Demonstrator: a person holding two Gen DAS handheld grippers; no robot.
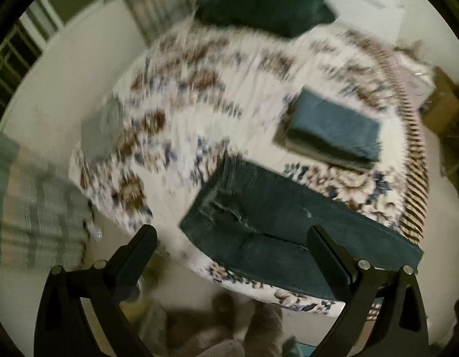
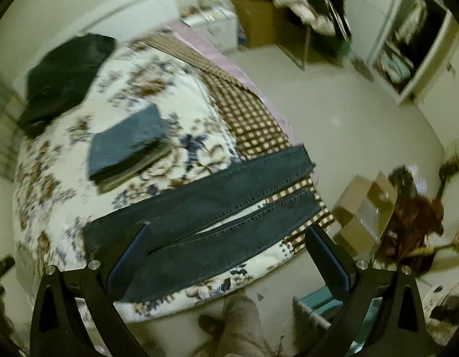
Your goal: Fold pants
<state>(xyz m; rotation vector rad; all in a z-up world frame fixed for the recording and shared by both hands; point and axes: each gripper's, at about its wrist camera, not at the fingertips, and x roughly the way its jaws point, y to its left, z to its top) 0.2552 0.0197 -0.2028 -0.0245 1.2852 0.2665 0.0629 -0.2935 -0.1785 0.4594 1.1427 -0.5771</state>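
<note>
Dark blue jeans (image 1: 277,226) lie flat along the near edge of a bed with a floral cover (image 1: 199,119). The left wrist view shows their waist end with the fly. The right wrist view shows the two legs (image 2: 205,214) spread slightly apart, reaching toward the checked sheet. My left gripper (image 1: 232,235) is open and empty, held above the waist end. My right gripper (image 2: 226,235) is open and empty, held above the legs. Neither touches the jeans.
A folded stack of blue pants (image 1: 333,128) (image 2: 128,145) lies mid-bed. A dark heap of clothes (image 1: 265,3) (image 2: 63,77) sits at the far end. Cardboard boxes (image 2: 366,214), a chair with clothes and a wardrobe (image 2: 413,38) stand on the floor to the right.
</note>
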